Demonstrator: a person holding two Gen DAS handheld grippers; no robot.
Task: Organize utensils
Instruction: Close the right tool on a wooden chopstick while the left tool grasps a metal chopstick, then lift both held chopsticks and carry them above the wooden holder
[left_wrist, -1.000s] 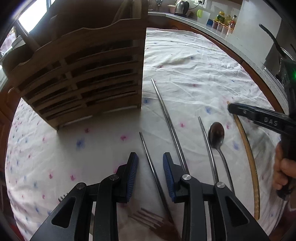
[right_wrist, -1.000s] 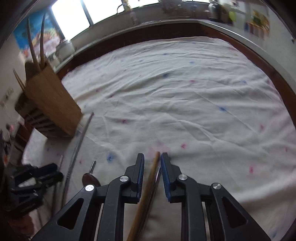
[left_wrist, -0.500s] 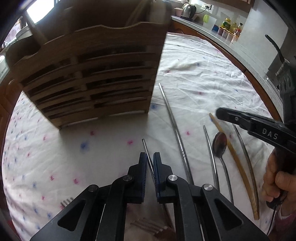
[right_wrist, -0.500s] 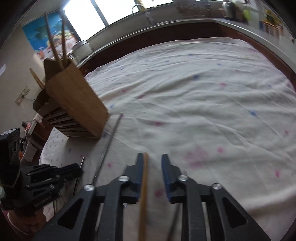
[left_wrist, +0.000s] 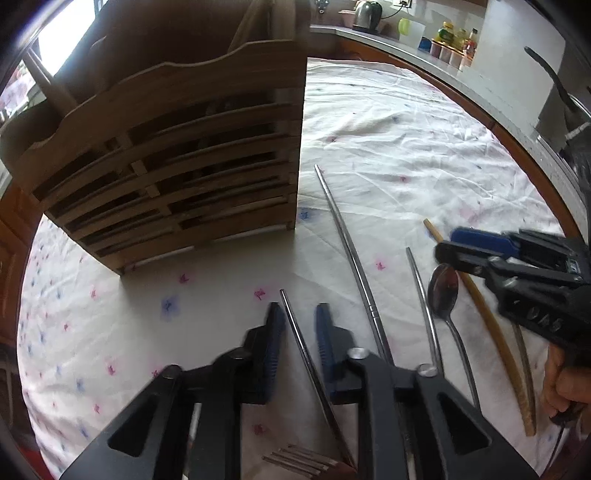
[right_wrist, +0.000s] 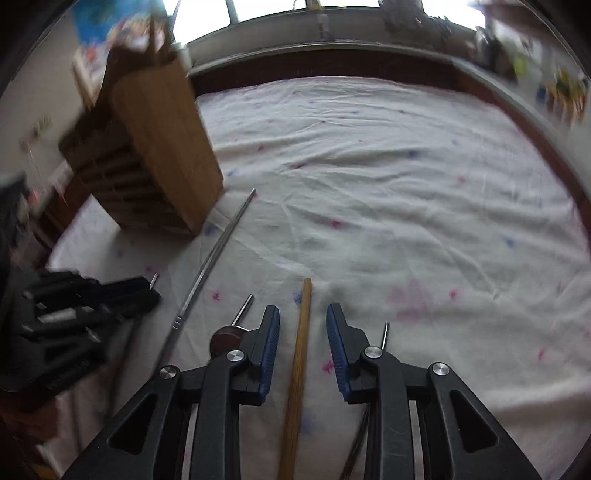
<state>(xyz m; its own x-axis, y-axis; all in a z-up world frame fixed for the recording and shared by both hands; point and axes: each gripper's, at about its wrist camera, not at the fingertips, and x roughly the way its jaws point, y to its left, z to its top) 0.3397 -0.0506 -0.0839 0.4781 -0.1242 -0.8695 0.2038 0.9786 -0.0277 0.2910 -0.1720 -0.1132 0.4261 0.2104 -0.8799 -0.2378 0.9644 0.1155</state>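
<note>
In the left wrist view, the left gripper (left_wrist: 297, 310) points down at the white cotton tablecloth printed with small pink and blue flowers (left_wrist: 388, 147). Its blue pads stand a little apart, released. A thin steel chopstick (left_wrist: 295, 325) runs between them from 11 o'clock to 5 o'clock. It lies nearer the left pad, with bare cloth showing on the other side.

At 10 o'clock from that gripper stands the slatted wooden utensil holder (left_wrist: 177, 166), upright on the cloth. At 1 o'clock a long steel rod (left_wrist: 347, 251) lies on the cloth, its far tip close to the holder's corner. Further toward 3 o'clock lie a shorter curved steel chopstick (left_wrist: 421, 288), a steel spoon with a dark bowl (left_wrist: 443, 291) and a long brown wooden chopstick (left_wrist: 491, 325), side by side. A steel fork (left_wrist: 299, 461) shows at 6 o'clock, partly behind the gripper.

The right gripper (left_wrist: 447, 245) hangs over the far end of the wooden chopstick, held by a hand (left_wrist: 565, 387) at 4 o'clock.

In the right wrist view, the right gripper (right_wrist: 303, 310) is also released. The wooden chopstick (right_wrist: 301, 350) lies flat between its parted pads and touches neither. The holder (right_wrist: 166, 147) is at 10 o'clock, the long rod (right_wrist: 218, 251) at 11 and the left gripper (right_wrist: 153, 291) at 9.
</note>
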